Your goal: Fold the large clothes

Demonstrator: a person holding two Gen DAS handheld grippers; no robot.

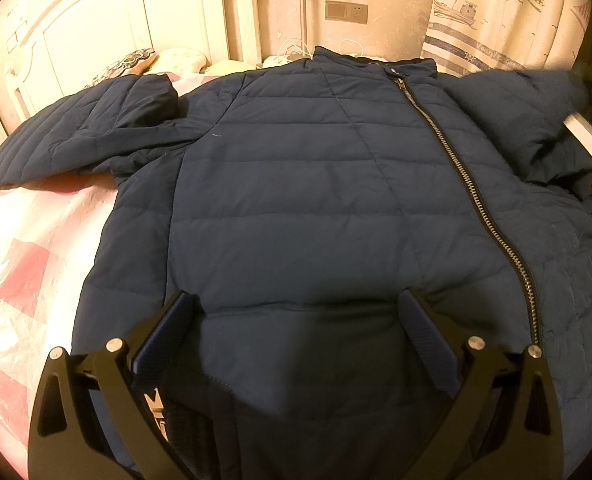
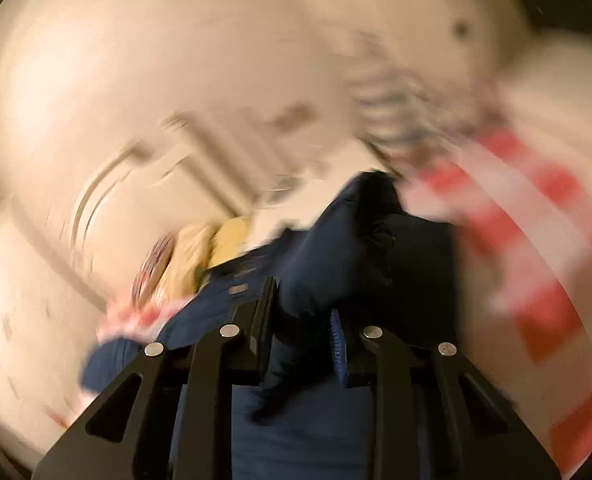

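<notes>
Left hand-held gripper (image 1: 296,320) spread wide above the jacket (image 1: 316,184), which lies zipped on the bed (image 1: 28,240). Right hand-held gripper (image 2: 302,312) clamped on a sleeve (image 2: 360,256); view blurred.

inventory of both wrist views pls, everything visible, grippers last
jacket: 1, navy quilted, laid front-up across the bed, zipped
zipper: 1, silver, runs diagonally down the jacket front
left sleeve of view: 1, navy, spread out over the bedspread
bedspread: 1, pink and white checks, under the jacket
pillows: at least 2, patterned and cream, at the headboard
headboard: 1, white, behind the bed
wall socket: 1, grey, on the wall above the collar
curtain: 1, cream with boat print, back right
left gripper: black, blue-padded fingers open, over the jacket hem
right gripper: black, fingers shut on a bunch of jacket fabric; view motion-blurred
</notes>
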